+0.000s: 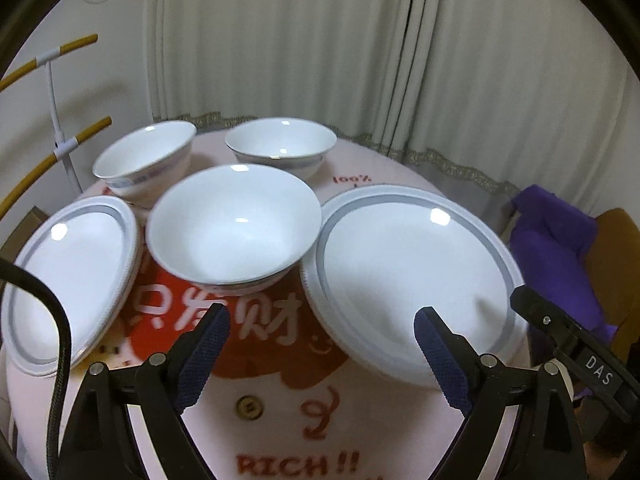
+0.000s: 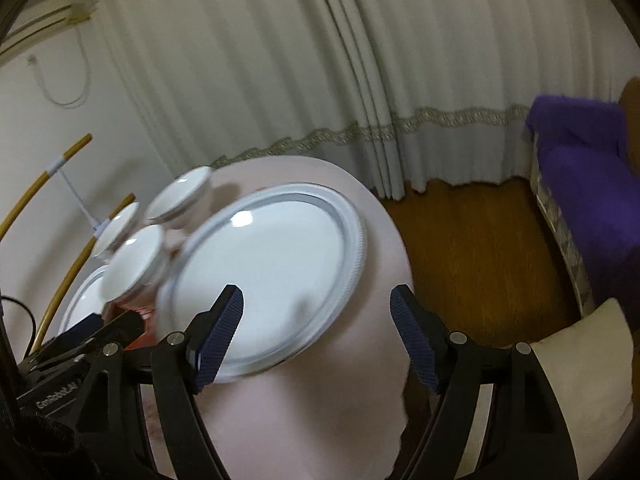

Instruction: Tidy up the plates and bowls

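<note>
Both hand-held grippers, left hand-held gripper (image 1: pixel 322 322) and right hand-held gripper (image 2: pixel 316 304), hover wide and empty over the desk (image 1: pixel 280 412), probably about to stack the large plate (image 1: pixel 408 276).

Glossy white glazed bowls (image 1: pixel 234 226) and plates (image 1: pixel 412 276) – matt pink cloth (image 1: pixel 272 412) beneath; 2 textured blue pads (image 1: pixel 202 356).

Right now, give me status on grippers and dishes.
Left gripper open, empty. Right gripper open, empty, over the big plate. Three bowls and two plates on the table, none stacked. Nothing in the way.
</note>
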Motion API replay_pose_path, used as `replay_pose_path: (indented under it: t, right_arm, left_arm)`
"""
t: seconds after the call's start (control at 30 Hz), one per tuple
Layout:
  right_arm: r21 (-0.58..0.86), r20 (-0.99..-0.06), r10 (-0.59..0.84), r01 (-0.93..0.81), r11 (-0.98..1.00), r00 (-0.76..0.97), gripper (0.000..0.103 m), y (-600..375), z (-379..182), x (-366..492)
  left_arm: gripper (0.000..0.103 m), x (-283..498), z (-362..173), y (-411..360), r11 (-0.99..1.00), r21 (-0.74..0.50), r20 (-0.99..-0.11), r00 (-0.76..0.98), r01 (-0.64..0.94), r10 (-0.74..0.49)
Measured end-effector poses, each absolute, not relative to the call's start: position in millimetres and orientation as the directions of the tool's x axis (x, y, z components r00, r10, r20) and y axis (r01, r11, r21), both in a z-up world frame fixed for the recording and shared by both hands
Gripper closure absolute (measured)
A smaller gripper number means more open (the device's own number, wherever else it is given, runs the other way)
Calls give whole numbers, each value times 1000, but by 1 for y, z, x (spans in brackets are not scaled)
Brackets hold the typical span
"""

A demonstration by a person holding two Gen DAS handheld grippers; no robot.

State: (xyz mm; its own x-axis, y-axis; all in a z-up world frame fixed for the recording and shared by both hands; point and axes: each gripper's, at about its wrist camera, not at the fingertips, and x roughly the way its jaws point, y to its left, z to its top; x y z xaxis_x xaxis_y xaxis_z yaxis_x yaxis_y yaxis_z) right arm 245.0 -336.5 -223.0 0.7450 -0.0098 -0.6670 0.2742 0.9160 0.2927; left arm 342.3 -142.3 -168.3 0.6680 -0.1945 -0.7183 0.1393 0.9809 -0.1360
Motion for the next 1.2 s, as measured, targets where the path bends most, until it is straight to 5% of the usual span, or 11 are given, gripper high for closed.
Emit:
replay_pose_path:
  t: [0.2,0.47,0.73,0.97,1.2]
  right_arm:
    - [318,-671,30,250,915,741,33,-353,-232,270]
    - [333,-684,86,206,920,724,61,-352,-241,293]
    - [350,-690,96,215,912,718,84,-363,-251,298]
    - [385,-669,113,213,898,734,87,-367,-251,295]
    - [330,-671,67,217,919,738,87,-358,-247,281]
  left_arm:
    - [21,374,-194,-153,978,-162,-757,618,133,-210]
    - [51,396,-210,-155,977,-165,-778,590,138,-215]
    - [52,402,-216,-159,972,-164,-767,598,169,-233]
    - [73,405,-219,-151,967,-194,-757,602,165,-255]
    - [79,396,-212,-147,958,-212,-756,589,194,-287]
